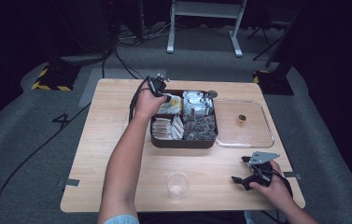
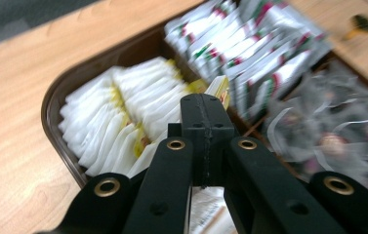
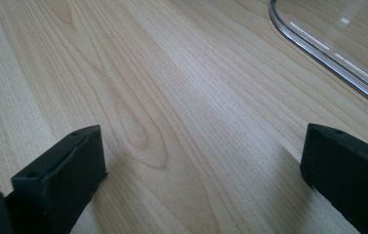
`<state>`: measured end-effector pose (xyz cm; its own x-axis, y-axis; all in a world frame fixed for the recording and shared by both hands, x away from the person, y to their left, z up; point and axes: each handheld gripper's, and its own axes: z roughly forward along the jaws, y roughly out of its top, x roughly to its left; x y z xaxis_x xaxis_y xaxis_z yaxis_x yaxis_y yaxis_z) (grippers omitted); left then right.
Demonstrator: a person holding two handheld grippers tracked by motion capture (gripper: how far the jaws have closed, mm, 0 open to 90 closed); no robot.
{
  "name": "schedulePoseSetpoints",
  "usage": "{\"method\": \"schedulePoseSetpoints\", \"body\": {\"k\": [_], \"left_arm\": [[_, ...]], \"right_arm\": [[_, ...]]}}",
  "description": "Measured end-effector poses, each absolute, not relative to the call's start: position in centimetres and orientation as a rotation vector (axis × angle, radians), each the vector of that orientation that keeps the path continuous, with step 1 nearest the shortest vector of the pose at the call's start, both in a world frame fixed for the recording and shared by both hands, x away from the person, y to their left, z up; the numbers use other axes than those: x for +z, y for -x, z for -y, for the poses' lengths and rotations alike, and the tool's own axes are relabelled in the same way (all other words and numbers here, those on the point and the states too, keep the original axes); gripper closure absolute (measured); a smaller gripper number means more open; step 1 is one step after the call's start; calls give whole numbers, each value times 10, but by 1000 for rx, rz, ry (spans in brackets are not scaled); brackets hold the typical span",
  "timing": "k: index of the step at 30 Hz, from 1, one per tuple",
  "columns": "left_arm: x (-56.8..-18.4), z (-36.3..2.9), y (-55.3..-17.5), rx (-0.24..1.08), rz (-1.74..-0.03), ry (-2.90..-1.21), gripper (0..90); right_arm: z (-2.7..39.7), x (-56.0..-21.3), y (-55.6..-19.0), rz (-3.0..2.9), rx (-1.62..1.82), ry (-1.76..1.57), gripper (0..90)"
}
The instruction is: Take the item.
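Nearest the camera, a cup [image 1: 177,185] stands below the tray [image 1: 183,142]. Left gripper [image 2: 205,105], jaws pinched on a yellow-tagged packet [image 2: 219,89], hovers over the tray's packets. Right of the tray lies a clear lid [image 1: 244,125]; right gripper [image 1: 245,170] rests wide-jawed on the table [image 1: 108,140].

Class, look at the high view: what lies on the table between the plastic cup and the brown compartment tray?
Nothing: between the plastic cup and the brown tray the high view shows bare wooden table.
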<state>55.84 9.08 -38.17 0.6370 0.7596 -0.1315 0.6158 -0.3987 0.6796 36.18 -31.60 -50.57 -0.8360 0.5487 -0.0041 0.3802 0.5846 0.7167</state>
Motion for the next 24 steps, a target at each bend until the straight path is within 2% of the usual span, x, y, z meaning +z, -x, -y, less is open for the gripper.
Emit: {"method": "schedulePoseSetpoints", "body": {"k": [14,24], "left_arm": [[-326,-110,-512,268,-899,-2118,900],[-308,-110,-467,266,-824,-2134,900]], "right_arm": [[316,-506,-362,-2590,1091,-771,29],[316,-506,-362,-2590,1091,-771,29]]}}
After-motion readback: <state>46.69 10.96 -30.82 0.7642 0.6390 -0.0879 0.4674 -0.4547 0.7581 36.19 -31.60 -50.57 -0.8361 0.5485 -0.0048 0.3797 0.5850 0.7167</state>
